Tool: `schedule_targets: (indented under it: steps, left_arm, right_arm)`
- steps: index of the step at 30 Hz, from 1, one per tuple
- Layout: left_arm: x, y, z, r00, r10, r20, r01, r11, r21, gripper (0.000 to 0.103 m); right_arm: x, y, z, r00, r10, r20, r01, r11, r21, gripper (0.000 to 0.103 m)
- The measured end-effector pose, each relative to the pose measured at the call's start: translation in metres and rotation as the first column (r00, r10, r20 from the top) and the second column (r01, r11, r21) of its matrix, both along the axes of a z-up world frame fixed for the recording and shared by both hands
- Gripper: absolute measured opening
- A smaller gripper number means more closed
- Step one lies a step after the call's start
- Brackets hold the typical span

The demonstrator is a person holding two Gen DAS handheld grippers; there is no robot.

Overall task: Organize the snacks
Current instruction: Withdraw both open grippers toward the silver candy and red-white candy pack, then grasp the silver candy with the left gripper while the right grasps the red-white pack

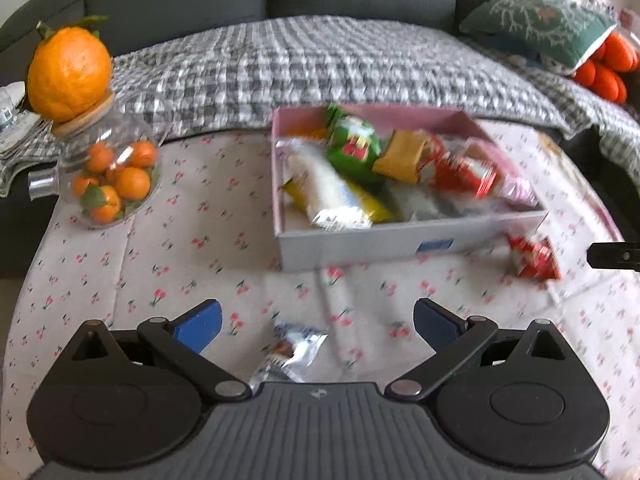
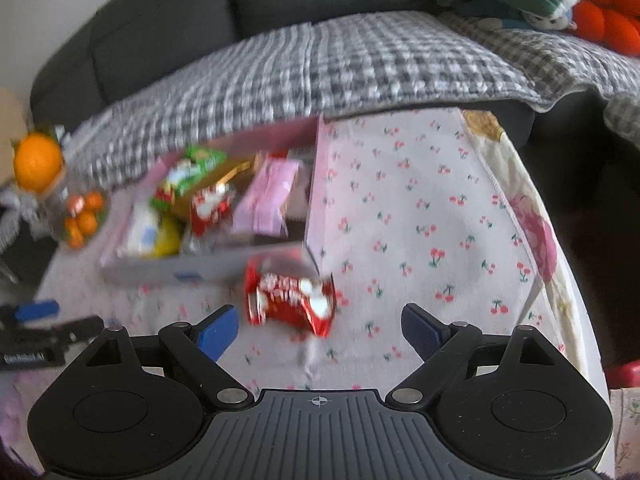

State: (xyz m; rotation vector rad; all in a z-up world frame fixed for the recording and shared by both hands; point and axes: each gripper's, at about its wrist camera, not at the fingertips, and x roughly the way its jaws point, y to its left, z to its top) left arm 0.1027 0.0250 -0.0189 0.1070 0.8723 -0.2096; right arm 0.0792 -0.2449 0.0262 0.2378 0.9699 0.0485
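Observation:
A pink-lined box (image 1: 400,240) holding several snack packets stands on the cherry-print cloth (image 1: 192,248); it also shows at the left in the right wrist view, box (image 2: 200,268). My left gripper (image 1: 318,322) is open, and a small silver packet (image 1: 292,354) lies on the cloth between and just behind its blue pads (image 1: 198,326), untouched. A red packet (image 1: 532,258) lies in front of the box's right corner. In the right wrist view the red packet (image 2: 290,300) rests just beyond my open right gripper (image 2: 318,330), clear of its pads.
A glass jar of small oranges (image 1: 108,172) with a big orange on its lid stands at the left. A checked blanket (image 1: 320,64) covers the dark sofa behind, with a green cushion (image 1: 536,20) at the right. The left gripper (image 2: 40,320) shows at the right wrist view's left edge.

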Motion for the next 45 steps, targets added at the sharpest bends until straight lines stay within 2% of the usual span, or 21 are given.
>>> schedule_targets:
  steps: [7,15,19,25,33,37,45]
  left_arm:
    - [-0.003,0.006,-0.017,0.999,-0.029,-0.032,0.03,0.999,0.041,0.102]
    - [-0.008,0.01,-0.035,0.993,-0.104,-0.052,0.108,0.991,0.079,0.097]
    - [-0.011,0.011,-0.043,0.989,-0.138,-0.059,0.143,0.985,0.096,0.094]
    - [-0.015,0.016,-0.047,0.986,-0.167,-0.016,0.167,0.983,0.071,0.096]
    - [-0.017,0.023,-0.055,0.983,-0.179,0.039,0.18,0.984,-0.002,0.101]
    - [-0.019,0.024,-0.056,0.981,-0.186,0.059,0.187,0.982,-0.006,0.101]
    - [-0.02,0.023,-0.056,0.978,-0.199,0.067,0.2,0.98,-0.008,0.093]
  right_arm:
    - [0.002,0.019,-0.018,0.997,0.039,-0.062,-0.041,0.999,-0.031,0.091]
    - [0.013,0.037,-0.04,0.992,0.022,-0.127,-0.029,0.998,-0.053,0.091]
    - [0.02,0.047,-0.045,0.991,0.019,-0.13,-0.031,0.996,-0.088,0.093]
    - [0.029,0.058,-0.049,0.993,0.014,-0.12,-0.03,0.991,-0.131,0.096]
    - [0.036,0.065,-0.053,0.995,0.0,-0.096,-0.017,0.984,-0.175,0.096]
    - [0.038,0.066,-0.054,0.996,-0.006,-0.084,-0.01,0.982,-0.19,0.096]
    - [0.042,0.065,-0.054,0.997,-0.044,-0.069,0.03,0.981,-0.193,0.096]
